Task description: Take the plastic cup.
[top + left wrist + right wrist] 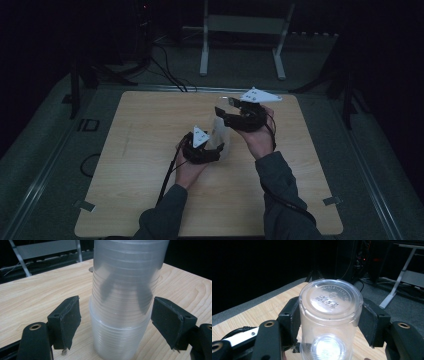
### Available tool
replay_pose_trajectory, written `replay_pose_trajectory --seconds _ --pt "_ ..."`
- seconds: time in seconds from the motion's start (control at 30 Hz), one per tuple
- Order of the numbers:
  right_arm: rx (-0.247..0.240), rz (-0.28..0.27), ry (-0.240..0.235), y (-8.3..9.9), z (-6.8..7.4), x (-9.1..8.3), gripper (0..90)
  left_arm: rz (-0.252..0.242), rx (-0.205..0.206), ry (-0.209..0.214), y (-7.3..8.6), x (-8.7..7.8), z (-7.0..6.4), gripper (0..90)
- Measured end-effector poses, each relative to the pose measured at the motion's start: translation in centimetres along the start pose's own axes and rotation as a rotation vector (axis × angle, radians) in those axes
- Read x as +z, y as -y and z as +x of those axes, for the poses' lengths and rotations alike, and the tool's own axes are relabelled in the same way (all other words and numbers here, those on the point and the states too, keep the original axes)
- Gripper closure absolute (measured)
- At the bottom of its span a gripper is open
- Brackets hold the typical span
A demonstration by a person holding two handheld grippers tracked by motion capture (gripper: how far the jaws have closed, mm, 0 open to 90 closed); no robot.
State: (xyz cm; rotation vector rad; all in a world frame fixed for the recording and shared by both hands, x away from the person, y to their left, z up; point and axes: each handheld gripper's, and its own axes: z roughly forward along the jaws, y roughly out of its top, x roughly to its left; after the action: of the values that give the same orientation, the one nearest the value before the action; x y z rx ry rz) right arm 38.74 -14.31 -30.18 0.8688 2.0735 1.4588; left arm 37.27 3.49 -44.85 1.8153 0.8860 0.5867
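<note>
Plastic cups point(220, 137), clear and upside down, stand in a stack near the middle of the wooden worktop point(145, 150). In the left tool view the stack point(125, 302) rises between the two black jaws, with ribbed sides and one cup pushed down over the next. The left tool point(207, 150) is at the bottom part of the stack, low by the worktop. Its jaws are spread wide, one on each side of the cups, and a gap shows on both sides, so they do not touch the plastic. The right tool point(232, 112) is higher up, at the top of the stack. In the right tool view its jaws press on both sides of the top cup point(330, 315), pinching it. That cup's flat bottom faces up, with raised letters on it that are too small to read. Through the clear plastic you can see the round bottom of another cup lower down. Each tool has a grey three-cornered plate on top and a person's hand around it. The room beyond the worktop is dark.
</note>
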Motion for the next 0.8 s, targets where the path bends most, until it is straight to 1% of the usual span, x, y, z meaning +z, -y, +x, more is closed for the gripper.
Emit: replay_pose_trajectory --seconds 0.23,0.33,0.53,0.7,0.8 --pt "-0.003 -0.011 0.008 -0.2 -0.3 -0.8 39.7 -0.006 -0.001 0.006 0.0 -0.3 -0.2 23.3" --pt "0.013 -0.021 -0.004 -0.4 -0.6 -1.4 39.7 -0.006 0.001 0.008 0.0 -0.3 -0.3 23.3" --pt "0.006 -0.028 0.006 -0.6 -0.8 -2.2 39.7 -0.005 0.007 0.004 0.0 -0.5 -0.5 23.3" --pt "0.004 -0.029 0.017 -0.3 -1.1 -2.8 39.7 -0.007 0.012 0.001 0.1 -0.8 -0.6 23.3" --pt "-0.001 -0.028 0.024 0.0 -1.3 -3.3 39.7 -0.008 0.008 0.000 0.1 -1.0 -0.5 23.3"
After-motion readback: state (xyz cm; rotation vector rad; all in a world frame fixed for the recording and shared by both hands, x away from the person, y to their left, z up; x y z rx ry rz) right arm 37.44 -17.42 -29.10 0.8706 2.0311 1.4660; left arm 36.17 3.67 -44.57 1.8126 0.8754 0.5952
